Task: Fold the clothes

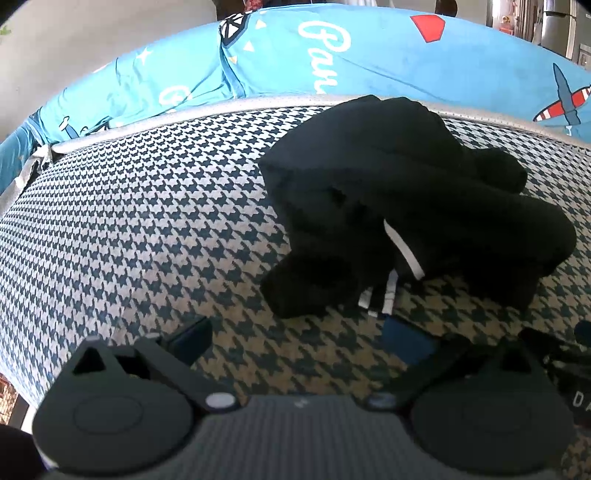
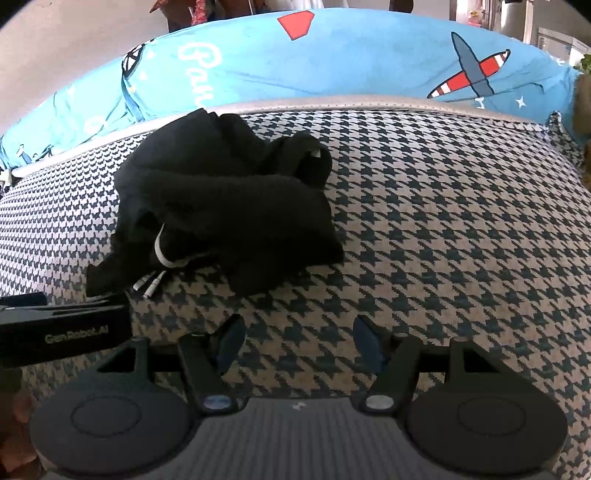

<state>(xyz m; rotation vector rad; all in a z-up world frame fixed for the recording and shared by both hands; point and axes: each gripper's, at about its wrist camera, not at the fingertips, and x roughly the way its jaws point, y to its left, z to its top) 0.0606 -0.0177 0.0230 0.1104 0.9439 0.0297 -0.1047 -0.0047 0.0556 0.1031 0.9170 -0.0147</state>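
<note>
Both grippers' fingers are spread wide and hold nothing: the left gripper sits just short of the crumpled black garment, the right gripper nearby over bare houndstooth cover. White drawstring tips poke from the garment's near edge; blue printed bedding lies beyond it.

One black garment lies crumpled in a single heap, with one white loop of cord showing in its folds and two white cord ends poking out at its near edge. It rests on one houndstooth-patterned surface. Behind that runs one blue printed cover — on it one red pentagon and one striped aeroplane. Two hand-held grippers appear — the left hand-held gripper and the right hand-held gripper — each with two fingers.
</note>
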